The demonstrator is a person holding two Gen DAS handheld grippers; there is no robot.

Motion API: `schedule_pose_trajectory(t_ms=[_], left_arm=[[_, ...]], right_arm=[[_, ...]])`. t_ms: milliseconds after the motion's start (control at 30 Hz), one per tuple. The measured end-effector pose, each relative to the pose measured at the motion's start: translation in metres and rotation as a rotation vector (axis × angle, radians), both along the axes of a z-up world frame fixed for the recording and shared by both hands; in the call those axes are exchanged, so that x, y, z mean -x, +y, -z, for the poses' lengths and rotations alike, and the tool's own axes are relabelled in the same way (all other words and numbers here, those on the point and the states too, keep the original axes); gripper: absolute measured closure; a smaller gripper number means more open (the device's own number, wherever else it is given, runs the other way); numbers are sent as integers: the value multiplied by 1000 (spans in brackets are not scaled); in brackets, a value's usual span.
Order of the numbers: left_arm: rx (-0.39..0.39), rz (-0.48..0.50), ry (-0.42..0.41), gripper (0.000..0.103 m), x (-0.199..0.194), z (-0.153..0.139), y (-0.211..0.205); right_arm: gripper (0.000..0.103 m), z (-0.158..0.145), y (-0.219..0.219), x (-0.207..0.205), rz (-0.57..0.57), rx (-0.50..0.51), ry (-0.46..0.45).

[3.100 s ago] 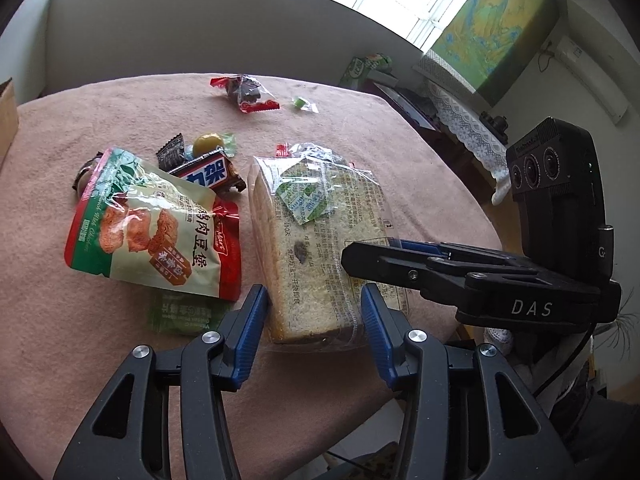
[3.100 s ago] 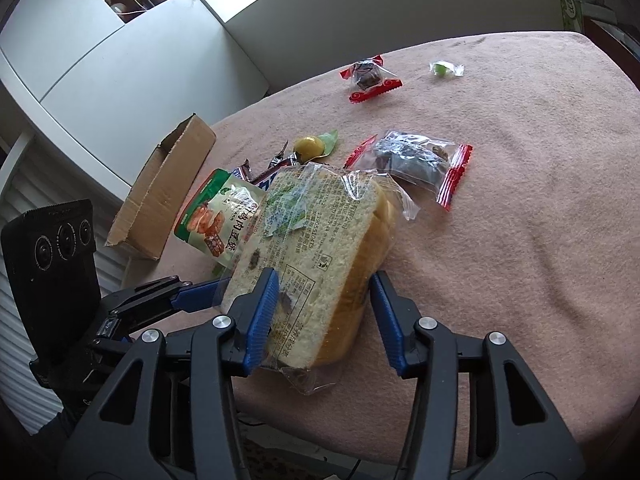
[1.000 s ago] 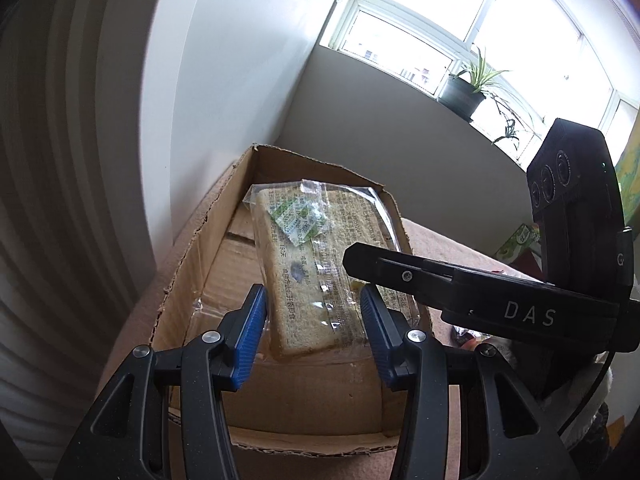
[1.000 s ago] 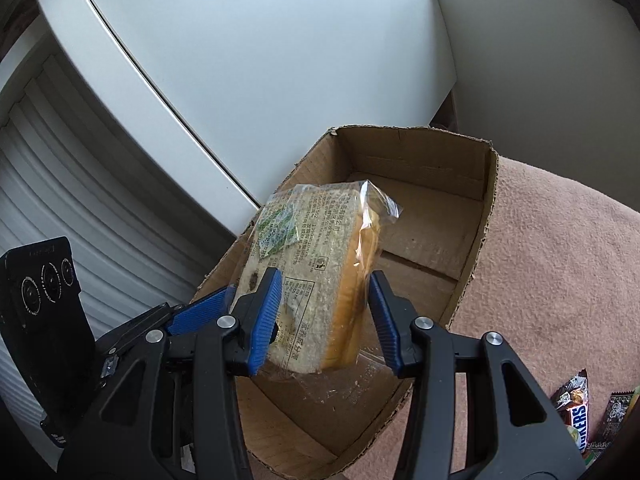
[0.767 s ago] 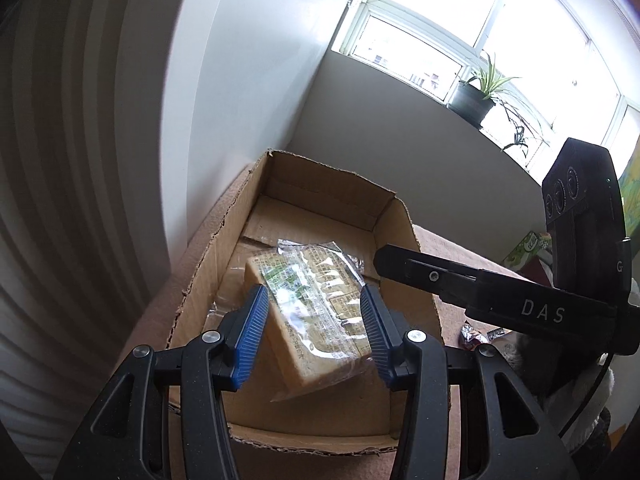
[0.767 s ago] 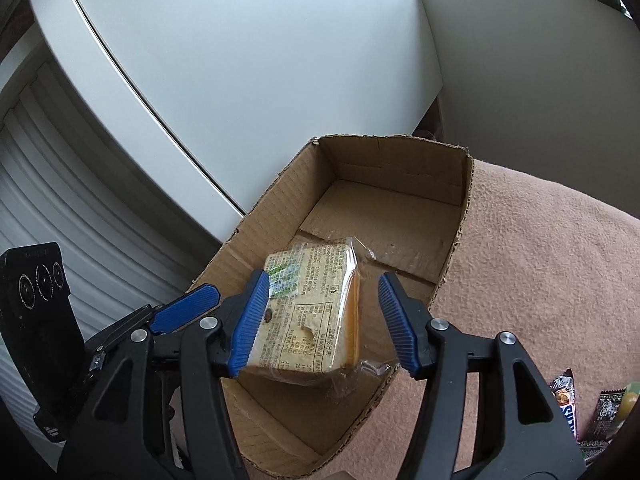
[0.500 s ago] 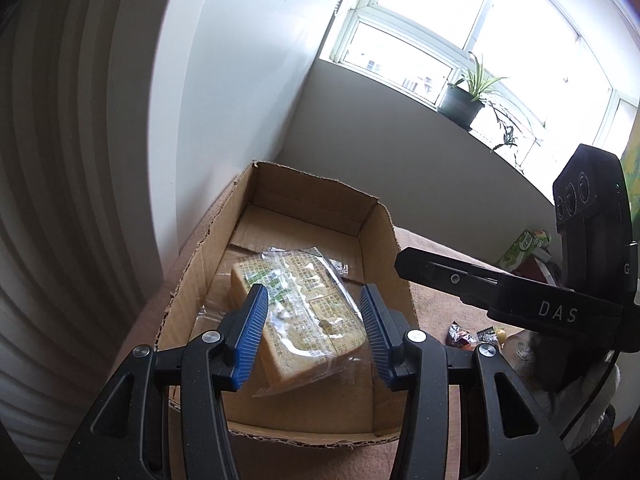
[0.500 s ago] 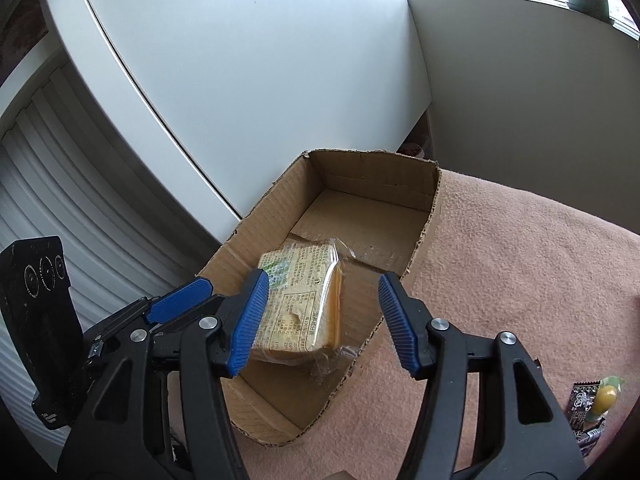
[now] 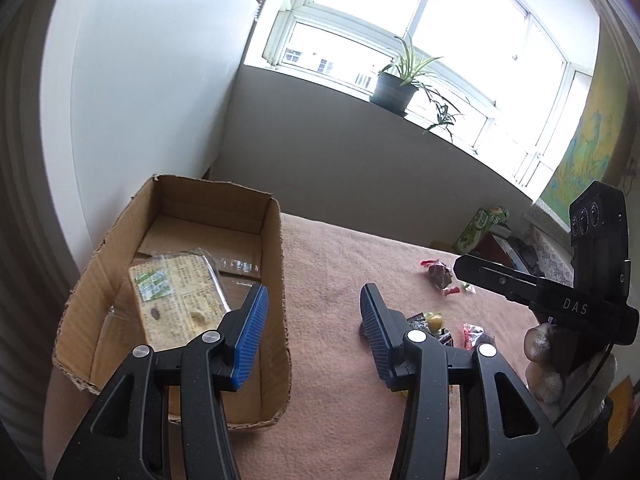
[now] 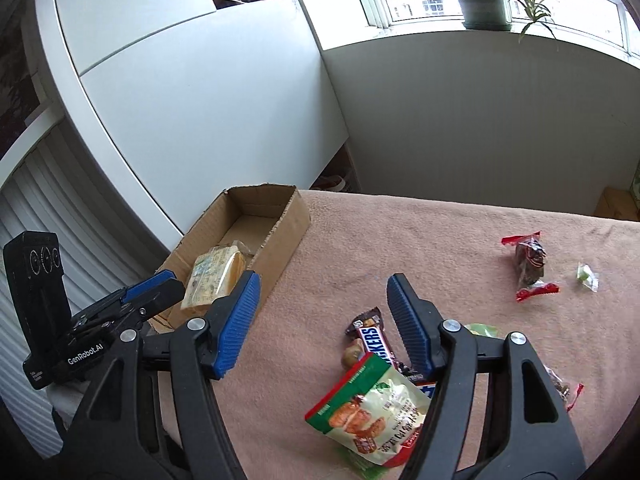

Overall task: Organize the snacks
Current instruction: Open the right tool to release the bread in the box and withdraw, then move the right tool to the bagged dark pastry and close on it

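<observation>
The bagged bread loaf (image 9: 176,300) lies flat inside the cardboard box (image 9: 276,264) at the table's left end; it also shows in the right wrist view (image 10: 212,276) in the box (image 10: 288,232). My left gripper (image 9: 312,336) is open and empty, just right of the box's near wall. My right gripper (image 10: 324,320) is open and empty above the table, over a Snickers bar (image 10: 376,340) and a green-and-red snack bag (image 10: 372,412).
Pink cloth covers the table (image 10: 400,240). A red-ended dark snack pack (image 10: 528,264) and a small green candy (image 10: 587,276) lie far right. Loose sweets (image 9: 436,322) lie by the left gripper. A white wall panel (image 10: 200,100) stands behind the box.
Both grippers let go of the bread, which now lies in the box. Both have pulled back and swung right toward the snacks on the table.
</observation>
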State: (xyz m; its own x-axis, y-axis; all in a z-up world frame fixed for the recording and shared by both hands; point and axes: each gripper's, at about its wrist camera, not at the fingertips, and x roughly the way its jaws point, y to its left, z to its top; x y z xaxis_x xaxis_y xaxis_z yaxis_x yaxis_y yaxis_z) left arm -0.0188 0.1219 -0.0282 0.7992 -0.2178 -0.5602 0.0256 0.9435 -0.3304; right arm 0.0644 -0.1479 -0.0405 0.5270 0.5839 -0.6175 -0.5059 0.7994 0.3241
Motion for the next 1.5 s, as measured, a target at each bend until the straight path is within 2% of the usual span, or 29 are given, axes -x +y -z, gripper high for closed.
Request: schedule_pose_trajectory(t_ms=[200, 367, 500, 633, 867, 1033, 1133, 1167, 1300, 1500], left_arm=[[-20, 76, 12, 56, -5, 5, -37], [-45, 158, 48, 56, -1, 17, -62], [-54, 232, 99, 56, 5, 37, -78], [-40, 296, 157, 56, 13, 55, -88], [-91, 370, 199, 56, 19, 70, -113], [-164, 411, 191, 51, 24, 75, -136], [-198, 426, 186, 46, 23, 79, -148], [-217, 421, 183, 46, 22, 80, -152], [-333, 407, 177, 46, 19, 90, -166], [-377, 401, 158, 46, 21, 94, -172]], right_arm=[[34, 20, -68, 3, 131, 37, -14], [34, 44, -128, -1, 233, 31, 42], [34, 61, -152, -4, 288, 55, 73], [34, 69, -152, -6, 268, 83, 84], [34, 80, -136, -3, 244, 160, 89], [34, 87, -131, -3, 250, 204, 94], [24, 93, -132, -5, 256, 205, 107], [23, 94, -132, -6, 257, 208, 110], [23, 98, -129, -6, 266, 247, 102], [22, 104, -112, -6, 240, 321, 75]])
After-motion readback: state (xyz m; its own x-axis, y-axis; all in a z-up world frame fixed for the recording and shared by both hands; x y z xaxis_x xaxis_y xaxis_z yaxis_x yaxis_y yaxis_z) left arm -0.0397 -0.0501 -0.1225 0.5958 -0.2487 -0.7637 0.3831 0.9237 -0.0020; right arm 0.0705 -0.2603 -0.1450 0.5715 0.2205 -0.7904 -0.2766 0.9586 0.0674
